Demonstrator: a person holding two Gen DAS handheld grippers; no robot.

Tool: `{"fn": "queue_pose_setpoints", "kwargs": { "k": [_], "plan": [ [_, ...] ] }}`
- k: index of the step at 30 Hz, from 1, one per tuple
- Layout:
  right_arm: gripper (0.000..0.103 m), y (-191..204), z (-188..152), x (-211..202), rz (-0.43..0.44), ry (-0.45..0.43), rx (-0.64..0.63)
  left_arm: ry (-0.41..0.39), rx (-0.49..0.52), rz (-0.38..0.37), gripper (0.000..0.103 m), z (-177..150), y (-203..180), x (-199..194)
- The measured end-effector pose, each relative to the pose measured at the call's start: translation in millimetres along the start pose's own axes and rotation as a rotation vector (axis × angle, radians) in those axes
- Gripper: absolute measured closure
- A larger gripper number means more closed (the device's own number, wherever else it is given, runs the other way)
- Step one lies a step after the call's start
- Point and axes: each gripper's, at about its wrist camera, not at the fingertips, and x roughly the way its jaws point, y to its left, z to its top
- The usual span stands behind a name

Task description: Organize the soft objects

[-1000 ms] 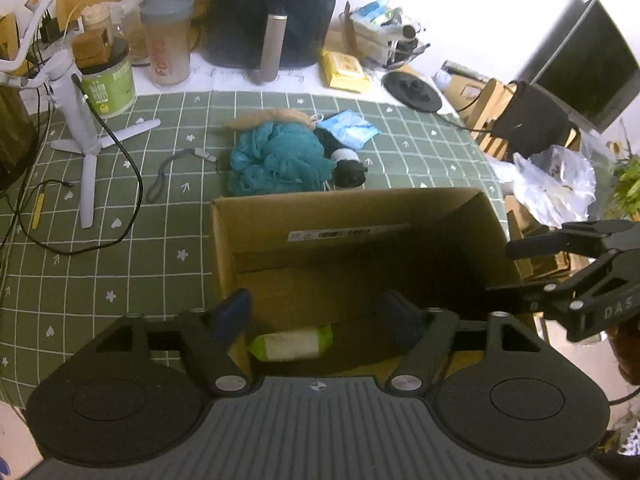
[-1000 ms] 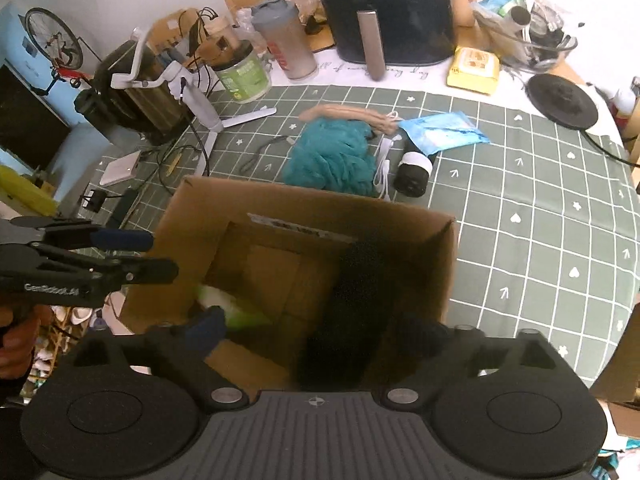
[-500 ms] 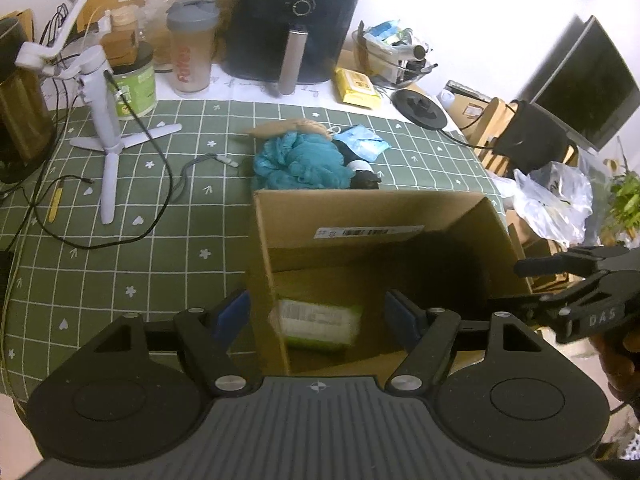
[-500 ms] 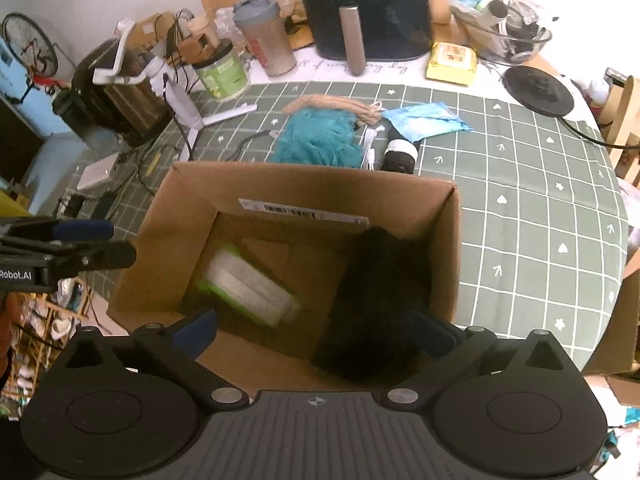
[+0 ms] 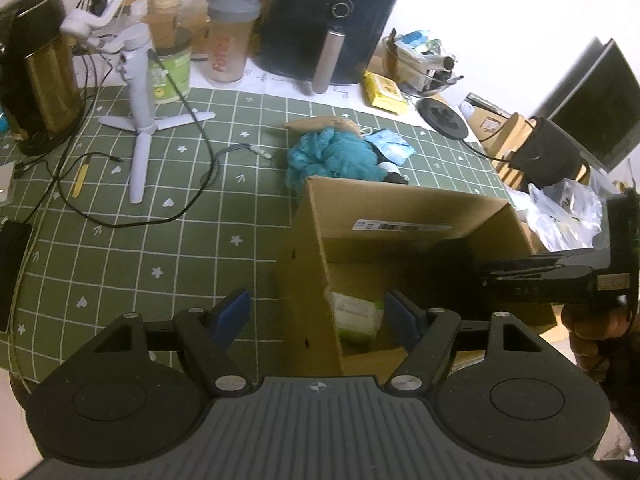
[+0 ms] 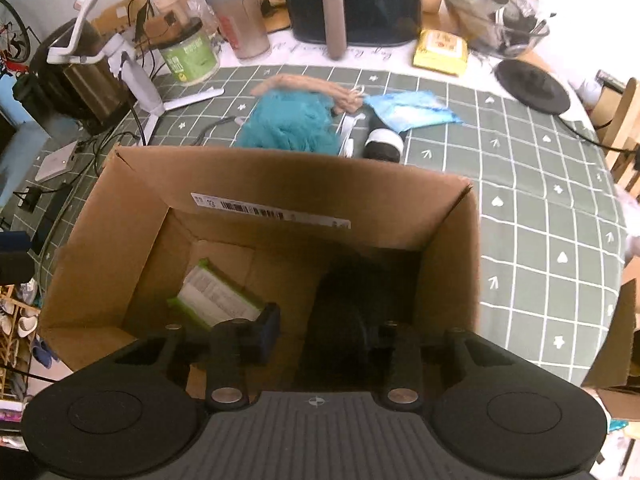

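1. Cardboard box (image 6: 280, 184) sat open on the green grid tablecloth (image 5: 120, 248). Inside: a green-and-white pack (image 6: 218, 300) lay flat on the floor at the left, and a black soft lump (image 6: 352, 304) filled the right side.
2. Just behind the box's far wall, on the cloth: teal fabric bundle (image 6: 288, 124), beige fabric strip (image 6: 308, 86) touching its top edge, light blue packet (image 6: 408, 108) and a black-and-white roll (image 6: 384, 144) to its right.
3. Right gripper (image 6: 324, 332) was down inside the box, jaws closing with the black lump between them; the right pad was hidden in the dark, so contact couldn't be confirmed.
4. Left gripper (image 5: 316, 312) was held apart, straddling the box's left wall, nothing gripped.
5. Further back: white tripod (image 5: 136, 92), shaker bottle (image 5: 228, 40), green tub (image 5: 170, 66), black air fryer (image 5: 336, 20), yellow pack (image 5: 384, 92).
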Motion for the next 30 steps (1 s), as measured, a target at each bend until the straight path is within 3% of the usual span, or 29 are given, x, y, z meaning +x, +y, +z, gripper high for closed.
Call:
{"fn": "queue_pose_setpoints", "kwargs": {
  "k": [3,5,8,15,30],
  "plan": [
    [0.053,1.6,2.0,-8.9,0.024,-0.028,0.015,0.001,-0.013,0.004,0.03,-0.7,5.9,-0.2],
    [0.025,2.3,2.2,-20.2,0.027,-0.07,0.016,0.004,-0.016,0.005,0.03,-0.8,8.7,1.0],
    [0.002,1.6,3.5,-36.6,0.024,-0.137,0.021,0.01,-0.018,0.005,0.03,0.7,9.8,3.9],
    [0.0,-11.4,2.3,-59.2,0.003,-0.208,0.063,0.024,-0.001,-0.012,0.03,4.0,4.9,13.9],
    [0.0,-69.5,1.7,-68.8,-0.04,-0.204,0.177,0.036,0.029,-0.003,0.03,24.1,-13.0,43.2]
  ]
}}
